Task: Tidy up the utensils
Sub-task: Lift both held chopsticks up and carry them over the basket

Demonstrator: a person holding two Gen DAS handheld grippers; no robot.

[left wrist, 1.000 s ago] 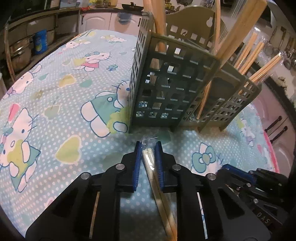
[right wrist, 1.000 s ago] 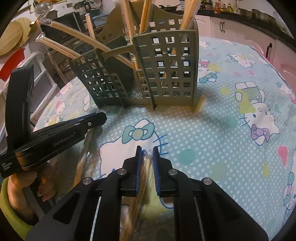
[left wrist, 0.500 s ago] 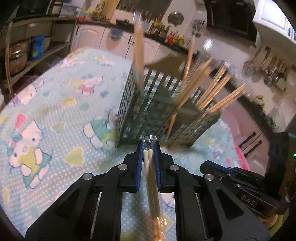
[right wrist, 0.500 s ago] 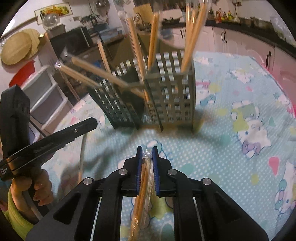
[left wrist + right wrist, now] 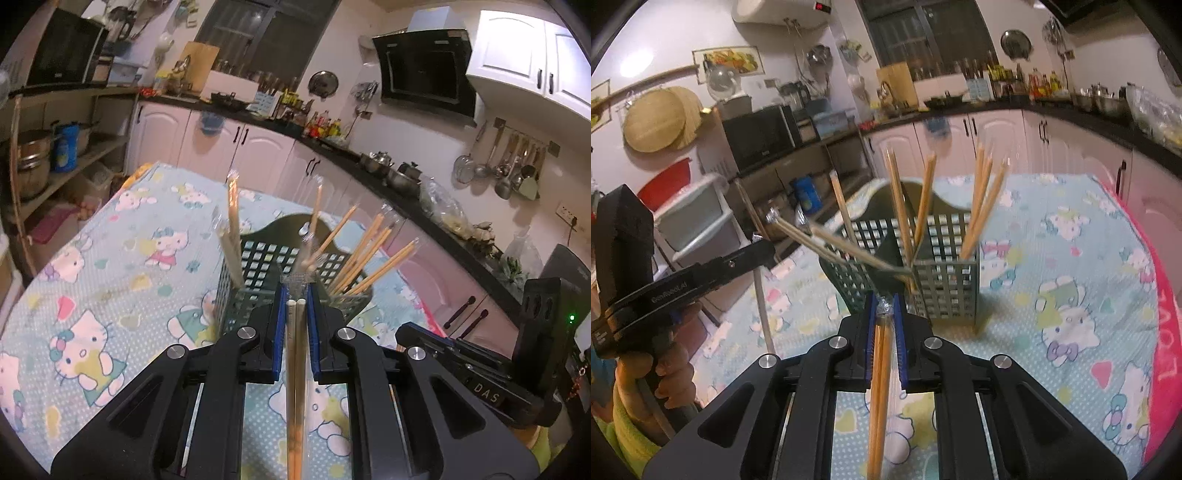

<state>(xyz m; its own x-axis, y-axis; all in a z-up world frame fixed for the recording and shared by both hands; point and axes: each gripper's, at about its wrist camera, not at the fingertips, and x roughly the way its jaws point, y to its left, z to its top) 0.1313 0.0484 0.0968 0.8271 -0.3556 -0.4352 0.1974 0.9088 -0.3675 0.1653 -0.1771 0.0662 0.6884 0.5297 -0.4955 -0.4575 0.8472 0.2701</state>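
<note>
My left gripper [image 5: 295, 299] is shut on a pale pair of wrapped chopsticks [image 5: 295, 369] that runs back toward the camera. It hangs above the table, in front of a dark green slotted utensil holder [image 5: 255, 284] with several wrapped chopstick pairs standing in it. My right gripper [image 5: 885, 308] is shut on an orange wrapped chopstick pair [image 5: 879, 387], raised in front of the same holder [image 5: 945, 280]. The left gripper's body [image 5: 683, 288] and the hand holding it show at the left of the right wrist view; the right gripper's body [image 5: 480, 376] shows at the lower right of the left wrist view.
The table wears a light blue cartoon-cat cloth [image 5: 110, 295] with a pink edge [image 5: 1160, 332]. Kitchen counters with pots [image 5: 399, 173], white cabinets and hanging ladles [image 5: 509, 166] lie beyond. Shelves with a microwave [image 5: 757, 136] and drawers stand to the left.
Both grippers have risen and tilted up with their chopstick pairs still clamped. The holder now sits lower and smaller in both views, and the kitchen behind has come into sight.
</note>
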